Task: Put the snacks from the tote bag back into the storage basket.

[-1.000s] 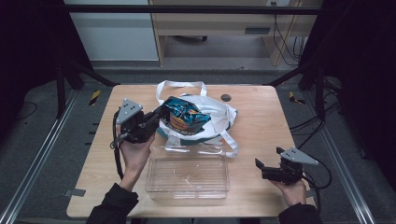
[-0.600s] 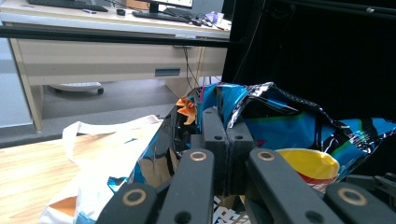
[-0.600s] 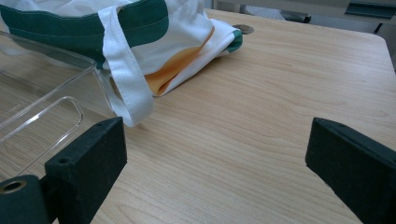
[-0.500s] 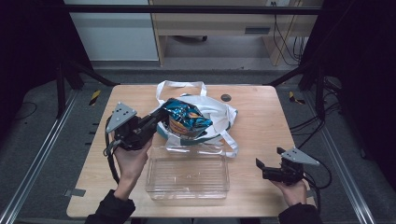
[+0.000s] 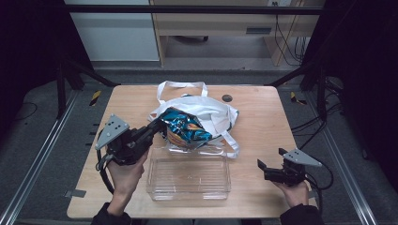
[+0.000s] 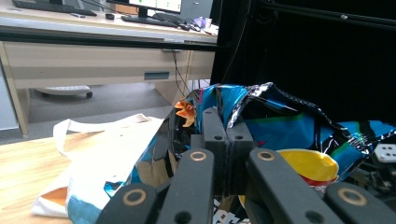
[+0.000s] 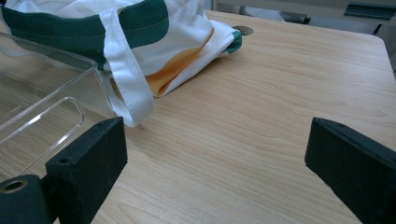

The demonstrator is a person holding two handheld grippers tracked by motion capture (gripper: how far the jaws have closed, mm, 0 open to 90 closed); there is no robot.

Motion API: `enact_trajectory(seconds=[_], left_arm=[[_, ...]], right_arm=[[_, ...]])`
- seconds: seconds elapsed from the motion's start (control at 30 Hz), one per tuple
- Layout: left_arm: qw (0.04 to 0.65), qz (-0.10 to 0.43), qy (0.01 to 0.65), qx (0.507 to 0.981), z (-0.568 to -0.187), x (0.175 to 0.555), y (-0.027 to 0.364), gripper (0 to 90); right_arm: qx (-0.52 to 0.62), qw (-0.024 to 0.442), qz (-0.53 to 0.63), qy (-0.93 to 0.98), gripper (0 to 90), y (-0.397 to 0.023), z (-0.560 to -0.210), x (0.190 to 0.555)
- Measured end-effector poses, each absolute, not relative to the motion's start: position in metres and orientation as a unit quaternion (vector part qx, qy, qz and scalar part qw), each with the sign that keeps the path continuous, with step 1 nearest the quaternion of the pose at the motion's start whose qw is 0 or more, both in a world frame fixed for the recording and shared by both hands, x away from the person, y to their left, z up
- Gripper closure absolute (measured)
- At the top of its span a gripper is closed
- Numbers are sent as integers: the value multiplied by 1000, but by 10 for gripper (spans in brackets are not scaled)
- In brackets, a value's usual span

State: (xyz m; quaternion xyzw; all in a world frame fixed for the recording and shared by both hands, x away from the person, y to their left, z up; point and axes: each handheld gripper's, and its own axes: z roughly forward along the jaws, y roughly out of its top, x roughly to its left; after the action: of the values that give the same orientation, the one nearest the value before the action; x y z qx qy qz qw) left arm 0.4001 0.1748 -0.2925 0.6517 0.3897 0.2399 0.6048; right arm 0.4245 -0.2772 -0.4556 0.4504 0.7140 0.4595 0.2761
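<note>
A blue, crinkled snack bag [image 5: 187, 129] sticks out of the mouth of a white tote bag [image 5: 213, 111] at the middle of the table. My left gripper [image 5: 159, 125] is shut on the snack bag's left edge; in the left gripper view the two jaws of that gripper [image 6: 226, 128] are pressed together on the foil of the snack bag [image 6: 280, 123], with the tote bag [image 6: 107, 144] below left. My right gripper [image 5: 271, 158] rests open near the table's front right corner. In its own view the right gripper [image 7: 219, 149] has only bare wood between its jaws.
A clear plastic container [image 5: 187, 177] stands in front of the tote bag, between my two hands, and its corner [image 7: 37, 93] lies left of the right jaws. The tote's white strap [image 7: 126, 79] trails onto the table. A dark round cap [image 5: 227, 98] sits at the back.
My left gripper has moved left and toward the table's front, drawing the snack bag further out of the tote. The right gripper has stayed put.
</note>
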Motion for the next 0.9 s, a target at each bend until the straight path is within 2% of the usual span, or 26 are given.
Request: enact_trajectory(seconds=[0.9], left_arm=[[567,218,388,693,-336,367,168,899]], right_arm=[[447,278,460,715,61,-277,-456,422]])
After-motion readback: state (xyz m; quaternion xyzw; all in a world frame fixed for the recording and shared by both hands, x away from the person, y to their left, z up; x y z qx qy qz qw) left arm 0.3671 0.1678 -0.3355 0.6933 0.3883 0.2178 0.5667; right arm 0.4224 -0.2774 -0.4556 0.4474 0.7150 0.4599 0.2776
